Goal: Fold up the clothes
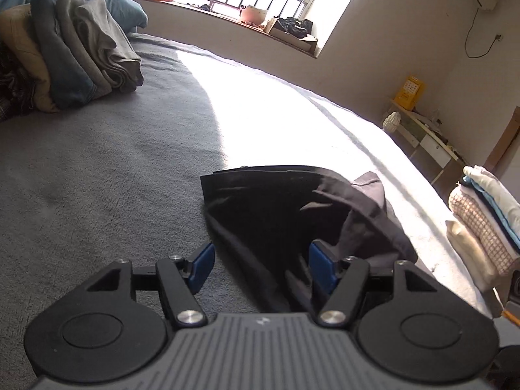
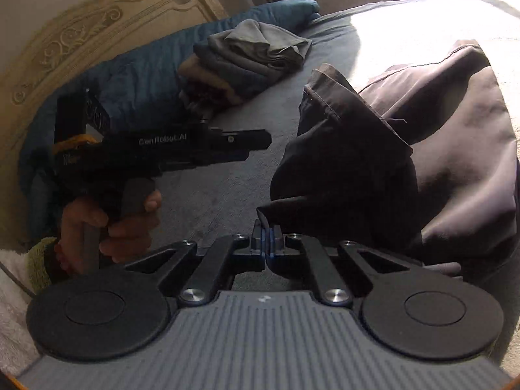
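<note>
Since the right hand-held gripper (image 2: 267, 240) is clenched with its blue pads (image 2: 269, 239) pressed together on a low corner of the dark charcoal, thin woven garment (image 2: 390, 162), that cloth hangs and bunches directly ahead of it, lifted into soft folds above the grey fleecy bed cover (image 2: 211, 188). The left hand-held gripper (image 1: 260, 266) stands released, its blue pads (image 1: 204, 265) wide apart; a fold of the same garment (image 1: 276, 214) runs between them, seemingly untouched by either pad, and the rest spreads forward and to the right across the bed (image 1: 113, 162).

The fabric looks light, limp and a little slick, so it should drape and slide rather than hold a crease; a pinch on a stitched hem or corner, such as the doubled hem edge (image 2: 328, 81) showing in the right wrist view, would likely grip better than mid-cloth. In that view the left hand-held gripper (image 2: 227, 144), held by a hand (image 2: 107, 224), sits to the left of the garment, apart from it. Folded stacks (image 1: 81, 55) lie well away near the blue pillow (image 1: 123, 6).
</note>
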The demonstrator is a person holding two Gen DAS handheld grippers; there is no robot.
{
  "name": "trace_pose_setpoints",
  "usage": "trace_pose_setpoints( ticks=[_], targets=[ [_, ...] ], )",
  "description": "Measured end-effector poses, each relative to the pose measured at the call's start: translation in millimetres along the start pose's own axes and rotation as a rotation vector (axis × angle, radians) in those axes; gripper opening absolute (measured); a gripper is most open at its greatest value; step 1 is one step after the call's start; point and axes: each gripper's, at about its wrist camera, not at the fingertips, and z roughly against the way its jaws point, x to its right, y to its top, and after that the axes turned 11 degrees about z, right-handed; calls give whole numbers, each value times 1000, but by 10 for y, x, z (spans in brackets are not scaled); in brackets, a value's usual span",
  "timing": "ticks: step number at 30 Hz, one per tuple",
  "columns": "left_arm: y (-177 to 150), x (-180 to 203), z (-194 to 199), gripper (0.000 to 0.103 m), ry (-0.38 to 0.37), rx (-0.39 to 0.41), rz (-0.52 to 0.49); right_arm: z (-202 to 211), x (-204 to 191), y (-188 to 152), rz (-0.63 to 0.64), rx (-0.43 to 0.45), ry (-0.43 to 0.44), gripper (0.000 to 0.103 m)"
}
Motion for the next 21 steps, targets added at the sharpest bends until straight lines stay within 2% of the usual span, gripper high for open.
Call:
trace_pose_setpoints(
  ticks=[3,5,8,12,14,16,18,19,21],
  targets=[
    [3,154,-4,69,-39,0,-44,-158,-232,-128,83,-95,68,1],
    [-57,237,-90,69,-33,-20,-83,-238,-380,-214,146,-160,100,1],
    [-210,290,-280,68,38,-81,-134,-263,-517,-303,211,-252,139,4],
    [-369,211,-422,65,130,-141,-161,-55,-520,-213,248,-282,114,8],
    [-391,151,-416,65,153,-144,-161,190,-429,-77,220,-230,127,26],
    [-405,96,-400,65,170,-140,-159,443,-304,84,188,-136,123,34],
    [-421,34,-394,65,187,-144,-150,614,-47,252,111,-3,50,47],
    [-433,10,-394,65,196,-148,-147,697,84,336,71,64,12,56],
    [-464,7,-391,66,206,-147,-158,791,385,448,-42,176,-112,65]
  ],
)
